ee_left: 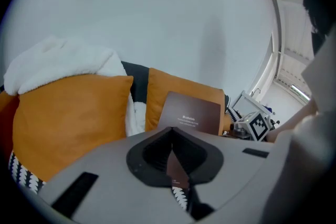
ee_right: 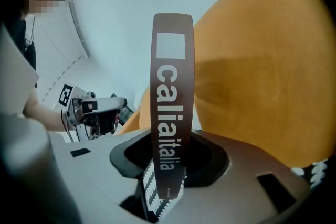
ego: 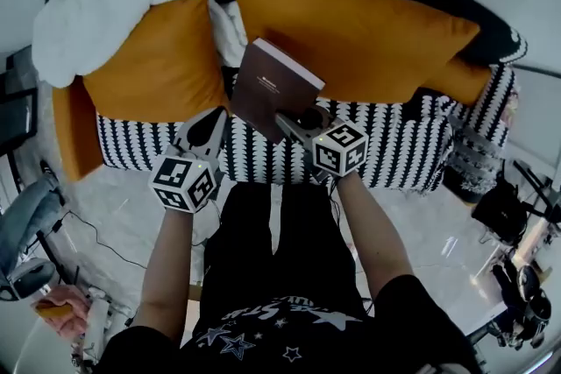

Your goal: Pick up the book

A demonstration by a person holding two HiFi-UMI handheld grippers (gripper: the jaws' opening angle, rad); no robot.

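A brown book hangs in the air above the sofa seat, tilted, with its front cover facing up. My right gripper is shut on its lower edge. In the right gripper view the book's spine, with white lettering, stands upright between the jaws of that gripper. My left gripper hovers just left of the book, apart from it, jaws together and holding nothing. The left gripper view shows the cover of the book beyond that gripper's closed jaws.
The sofa has a black-and-white patterned cover and carries two large orange cushions and a white blanket. Cables and equipment lie on the pale floor at the right. A hand shows at the lower left.
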